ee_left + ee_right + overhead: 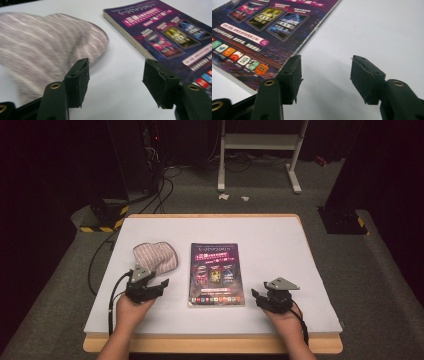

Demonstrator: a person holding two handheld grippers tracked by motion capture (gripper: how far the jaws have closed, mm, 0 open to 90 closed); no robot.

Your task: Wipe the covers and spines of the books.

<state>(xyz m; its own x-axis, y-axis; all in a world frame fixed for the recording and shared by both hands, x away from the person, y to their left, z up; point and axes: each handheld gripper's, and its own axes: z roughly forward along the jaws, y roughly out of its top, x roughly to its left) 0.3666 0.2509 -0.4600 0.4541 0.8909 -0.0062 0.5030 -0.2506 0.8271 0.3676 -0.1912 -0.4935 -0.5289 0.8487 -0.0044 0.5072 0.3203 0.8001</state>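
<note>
A dark room with black stands, loose cables and a white metal frame on a grey floor surrounds a wooden table covered with a white sheet (280,235). Two forearms come in from the near edge, each hand wrapped round a black two-jaw tool and held low over the sheet, pointing away from the person.

The left gripper (161,283) sits at the left, angled slightly inward towards the middle of the table. Its jaws stand wide apart with only bare sheet between them; nothing is held. A crumpled grey-and-white striped cloth (156,257) lies on the sheet just ahead of this tool and a little to its left. In the left gripper view the cloth (47,47) is blurred and spreads behind the left jaw, apart from the pads.

A purple paperback book with bright cover panels and a row of small coloured icons (216,274) lies flat in the middle of the table, between the two tools. In the left gripper view the book (172,37) runs past the right jaw.

The right gripper (256,295) rests near the book's near right corner, just beside it, jaws parted and empty. In the right gripper view the book (262,32) lies beyond the left jaw, with bare sheet between the pads.
</note>
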